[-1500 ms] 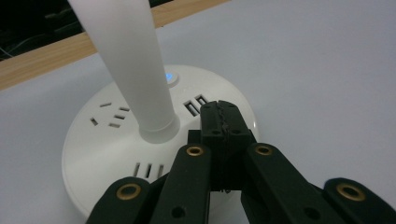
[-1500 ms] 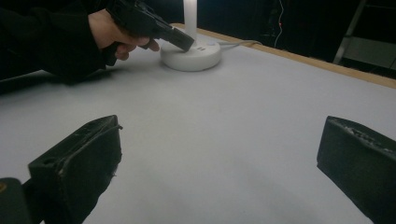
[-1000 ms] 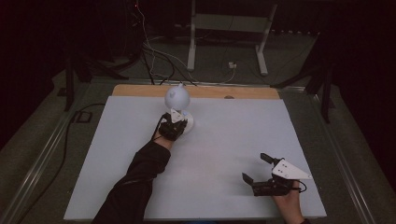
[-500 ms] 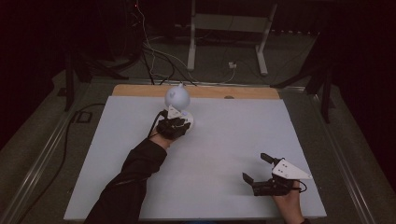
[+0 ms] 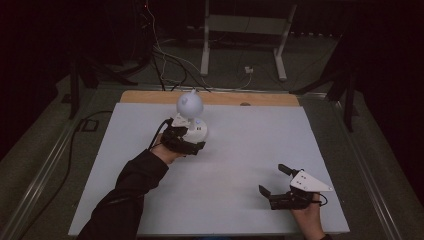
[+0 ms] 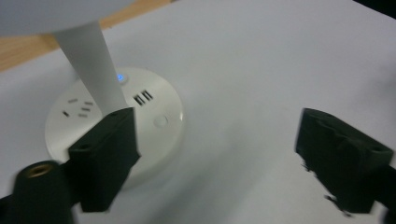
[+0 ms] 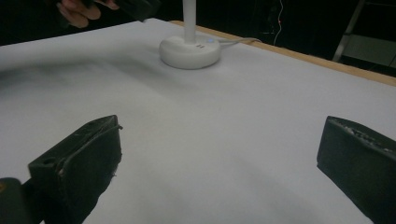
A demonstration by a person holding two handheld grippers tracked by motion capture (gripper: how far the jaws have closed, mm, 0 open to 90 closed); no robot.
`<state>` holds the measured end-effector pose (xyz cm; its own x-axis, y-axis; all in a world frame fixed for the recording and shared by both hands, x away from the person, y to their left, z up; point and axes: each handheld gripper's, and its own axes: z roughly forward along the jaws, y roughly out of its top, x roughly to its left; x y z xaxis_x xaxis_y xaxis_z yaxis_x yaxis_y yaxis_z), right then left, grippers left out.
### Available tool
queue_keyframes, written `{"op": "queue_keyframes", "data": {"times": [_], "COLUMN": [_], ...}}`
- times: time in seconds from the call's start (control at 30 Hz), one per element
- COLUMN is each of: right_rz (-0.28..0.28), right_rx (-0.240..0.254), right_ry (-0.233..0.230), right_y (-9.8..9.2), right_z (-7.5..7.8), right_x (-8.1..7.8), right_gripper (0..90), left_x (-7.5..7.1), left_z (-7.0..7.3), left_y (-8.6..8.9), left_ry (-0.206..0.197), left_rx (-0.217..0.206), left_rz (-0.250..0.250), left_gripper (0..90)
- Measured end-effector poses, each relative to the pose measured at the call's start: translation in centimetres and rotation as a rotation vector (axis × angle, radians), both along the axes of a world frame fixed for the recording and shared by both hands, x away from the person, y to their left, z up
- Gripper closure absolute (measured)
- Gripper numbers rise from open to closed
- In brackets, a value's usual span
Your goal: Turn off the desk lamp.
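Drew the left gripper (image 5: 192, 141) slightly back beside the white round-based desk lamp (image 5: 191, 119), jaws spread, lamp ungrasped; kept the right gripper (image 5: 276, 180) parked, jaws apart.

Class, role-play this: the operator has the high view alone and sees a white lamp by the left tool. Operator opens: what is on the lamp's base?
Observer: The left gripper view shows a blue light lit on the round base.
Operator: Anything else on it?
Observer: USB ports, socket slots and a round button.
Operator: Is the left tool gripping the lamp?
Observer: No. Its jaws stand wide open, one over the base beside the stem.
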<state>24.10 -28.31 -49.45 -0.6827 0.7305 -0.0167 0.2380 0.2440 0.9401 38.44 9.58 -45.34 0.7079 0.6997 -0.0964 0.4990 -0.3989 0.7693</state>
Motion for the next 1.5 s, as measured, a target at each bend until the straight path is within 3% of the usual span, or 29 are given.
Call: {"op": "queue_keyframes", "data": {"times": [0.17, 0.43, 0.83, 0.9, 1.23, 1.5], "right_rz": [-0.001, -0.001, -0.002, -0.003, -0.003, -0.006], "right_rx": [0.0, -0.002, 0.0, 0.003, -0.001, -0.001], "right_ry": [-0.002, 0.0, 0.001, 0.0, 0.004, 0.009], "right_y": [0.0, 0.0, 0.1, 0.0, 0.1, 0.1], "right_z": [0.0, 0.0, 0.0, 0.1, 0.0, 0.0], "right_x": [0.0, 0.0, 0.0, 0.0, 0.0, 0.1], "right_gripper": [0.0, 0.0, 0.0, 0.0, 0.0, 0.0], "left_x": [-1.0, -3.2, -6.7, -7.3, -10.3, -12.7], "left_z": [0.5, 0.4, -1.3, -1.7, -3.6, -4.8], "left_y": [1.0, 3.1, 5.7, 6.2, 8.2, 9.8], "left_ry": [0.035, 0.027, 0.023, 0.031, 0.026, 0.054], "left_rx": [-0.02, -0.014, 0.019, 0.0, -0.003, 0.018], "left_rz": [-0.065, -0.09, -0.103, -0.103, -0.085, -0.086], "left_gripper": [1.5, 0.6, 0.6, 0.6, 0.6, 0.6]}}
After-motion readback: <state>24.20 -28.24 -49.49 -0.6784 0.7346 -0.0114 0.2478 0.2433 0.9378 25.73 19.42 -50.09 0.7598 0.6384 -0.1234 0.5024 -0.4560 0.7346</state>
